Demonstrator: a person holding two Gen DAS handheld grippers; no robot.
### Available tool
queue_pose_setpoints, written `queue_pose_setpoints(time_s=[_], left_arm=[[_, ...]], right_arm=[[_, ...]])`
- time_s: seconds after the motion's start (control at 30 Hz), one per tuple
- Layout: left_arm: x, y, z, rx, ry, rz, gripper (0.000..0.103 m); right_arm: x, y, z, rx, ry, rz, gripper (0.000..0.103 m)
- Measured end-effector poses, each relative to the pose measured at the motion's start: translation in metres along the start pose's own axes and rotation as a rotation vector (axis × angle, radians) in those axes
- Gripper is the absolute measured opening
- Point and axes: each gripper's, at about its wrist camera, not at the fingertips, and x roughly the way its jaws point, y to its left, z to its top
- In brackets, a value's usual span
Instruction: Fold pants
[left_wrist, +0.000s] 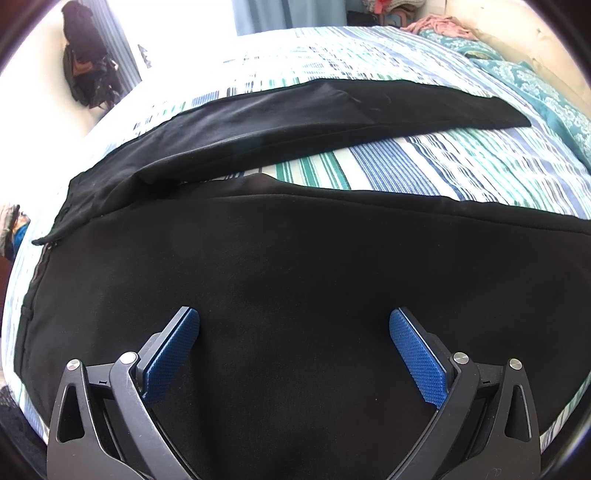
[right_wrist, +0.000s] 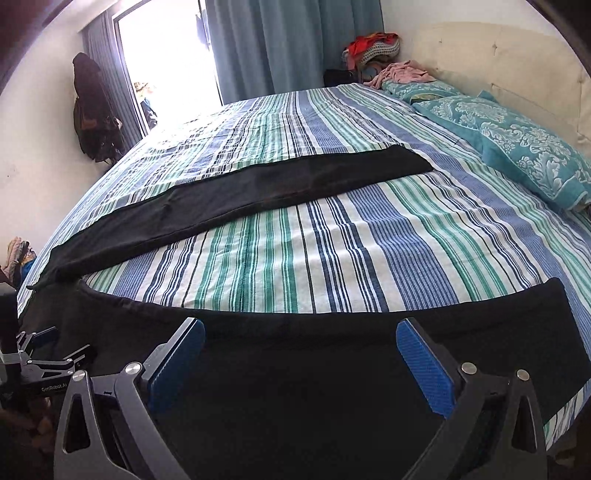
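Black pants (left_wrist: 295, 258) lie spread flat on a striped bed (left_wrist: 424, 158), waist to the left, the two legs splayed apart toward the right. The far leg (right_wrist: 258, 188) runs diagonally across the bed. The near leg (right_wrist: 332, 369) lies along the front edge. My left gripper (left_wrist: 294, 321) is open and empty, hovering over the near leg close to the waist. My right gripper (right_wrist: 300, 330) is open and empty over the near leg further along, its hem (right_wrist: 554, 295) to the right. The left gripper also shows in the right wrist view (right_wrist: 40, 354) at the far left.
Teal patterned pillows (right_wrist: 517, 147) lie along the headboard at the right. A pink garment (right_wrist: 402, 72) and a clothes pile (right_wrist: 373, 46) sit at the far corner. A dark bag (right_wrist: 92, 110) hangs on the left wall by the bright window. Striped sheet (right_wrist: 314, 251) shows between the legs.
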Motion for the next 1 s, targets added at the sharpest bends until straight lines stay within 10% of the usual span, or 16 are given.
queue_pose_setpoints(time_s=[0.33, 0.6, 1.0], left_arm=[[-0.021, 0.056, 0.073, -0.087, -0.032, -0.020, 0.103], [0.013, 0.142, 0.167, -0.312, -0.100, 0.160, 0.103], [0.082, 0.229, 0.101, -0.580, 0.053, 0.291, 0.102]], right_arm=[[0.008, 0.002, -0.001, -0.003, 0.018, 0.027, 0.103], [0.013, 0.006, 0.000, -0.010, 0.029, 0.038, 0.103], [0.019, 0.001, 0.002, 0.005, 0.044, 0.037, 0.103]])
